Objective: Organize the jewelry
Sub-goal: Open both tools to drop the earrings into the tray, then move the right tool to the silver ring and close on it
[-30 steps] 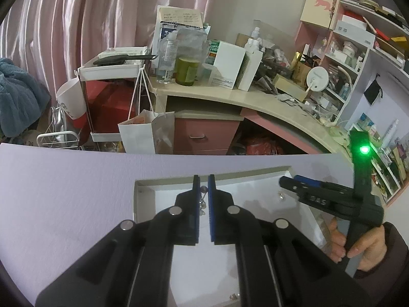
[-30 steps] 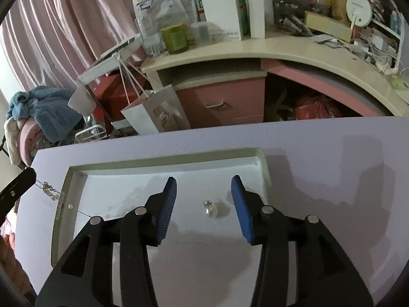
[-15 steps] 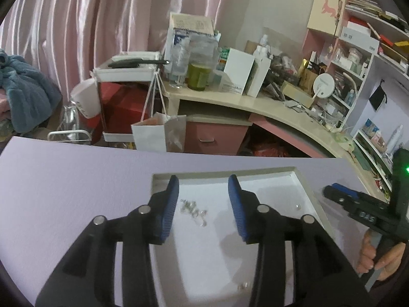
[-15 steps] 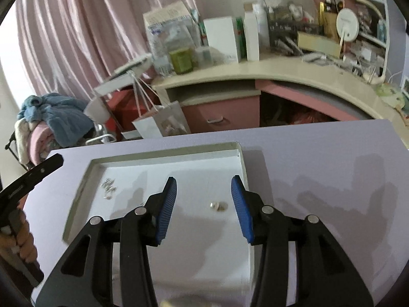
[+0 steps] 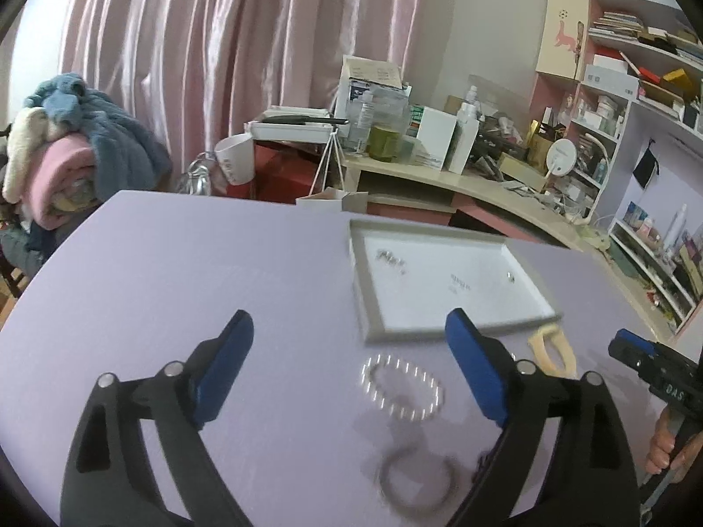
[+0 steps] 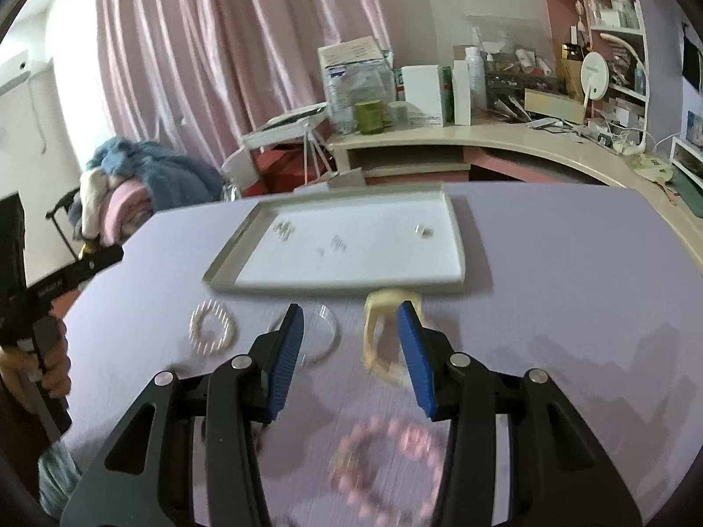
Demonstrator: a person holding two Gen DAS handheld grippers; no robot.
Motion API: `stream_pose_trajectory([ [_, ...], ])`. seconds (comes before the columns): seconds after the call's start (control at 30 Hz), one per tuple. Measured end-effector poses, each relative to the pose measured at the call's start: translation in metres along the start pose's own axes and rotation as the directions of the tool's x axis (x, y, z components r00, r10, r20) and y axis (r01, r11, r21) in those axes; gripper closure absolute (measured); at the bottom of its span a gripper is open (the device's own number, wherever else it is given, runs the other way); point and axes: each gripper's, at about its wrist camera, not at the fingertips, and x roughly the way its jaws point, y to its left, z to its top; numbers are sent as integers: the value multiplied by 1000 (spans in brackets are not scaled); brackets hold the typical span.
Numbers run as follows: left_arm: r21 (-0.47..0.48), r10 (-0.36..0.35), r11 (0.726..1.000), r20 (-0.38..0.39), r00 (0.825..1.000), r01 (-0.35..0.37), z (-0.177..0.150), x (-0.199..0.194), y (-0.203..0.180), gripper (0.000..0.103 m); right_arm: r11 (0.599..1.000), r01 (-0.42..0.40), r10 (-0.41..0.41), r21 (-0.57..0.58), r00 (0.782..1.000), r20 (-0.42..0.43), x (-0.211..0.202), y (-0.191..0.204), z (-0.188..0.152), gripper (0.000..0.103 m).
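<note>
Left gripper [image 5: 349, 371]: jaws just swung wide, empty, above the pearl bracelet [image 5: 402, 393] on the lilac table [image 5: 175, 272]. Risk: beads may roll from the pads.
Silver bangle [image 5: 415, 478]: thin, easily skidded.
Tray [image 5: 367, 303]: holds small pieces; a nudge could scatter them.
Right gripper [image 6: 351, 355]: partly open, empty, beside the cream bangle [image 6: 380, 333].

Setting: a lived-in bedroom or home study. Indicators: pink floor-length curtains [image 5: 228, 57], a curved desk [image 6: 505, 142] crowded with boxes and bottles, cluttered pink shelving [image 5: 624, 101] (books, cosmetics), folded blankets [image 5: 66, 162] piled at the left.
</note>
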Motion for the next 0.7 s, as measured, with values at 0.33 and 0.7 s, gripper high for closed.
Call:
stream_pose_trajectory([
  [0.33,23,10,1000,-17,1000,-10,-64,-44,-4,6,998,-35,31,-51,997,-72,-19,36,-76,55],
  [0.7,54,23,998,-37,999,-21,-91,-58,-7,6,998,14,-21,-64,995,-99,-17,46,-117,55],
])
